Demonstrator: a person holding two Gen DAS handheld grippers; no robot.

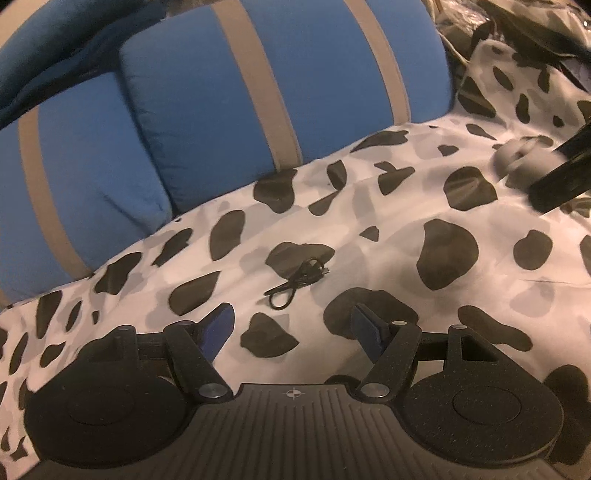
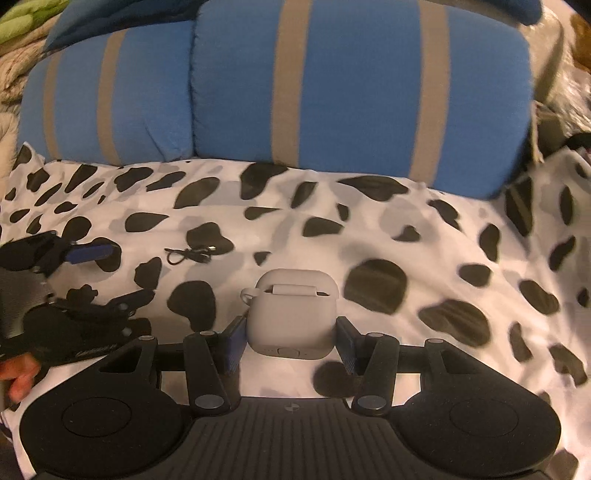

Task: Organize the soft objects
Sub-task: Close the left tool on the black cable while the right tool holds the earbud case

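A grey silicone earbud case (image 2: 290,317) sits between the blue pads of my right gripper (image 2: 291,334), which is shut on it just above the cow-print bedsheet (image 2: 406,236). In the left wrist view the same case (image 1: 517,157) shows blurred at the right edge, beside the right gripper's black arm. My left gripper (image 1: 291,317) is open with nothing between its fingers, low over the sheet. A small coiled black cable (image 1: 295,282) lies just ahead of it. The cable (image 2: 190,254) also lies to the upper left of the case.
Two blue pillows with tan stripes (image 2: 351,92) stand side by side at the back of the bed. The left gripper's body (image 2: 74,306) and a person's fingers (image 2: 18,376) fill the lower left of the right wrist view. Dark clutter (image 1: 535,22) lies at the far right.
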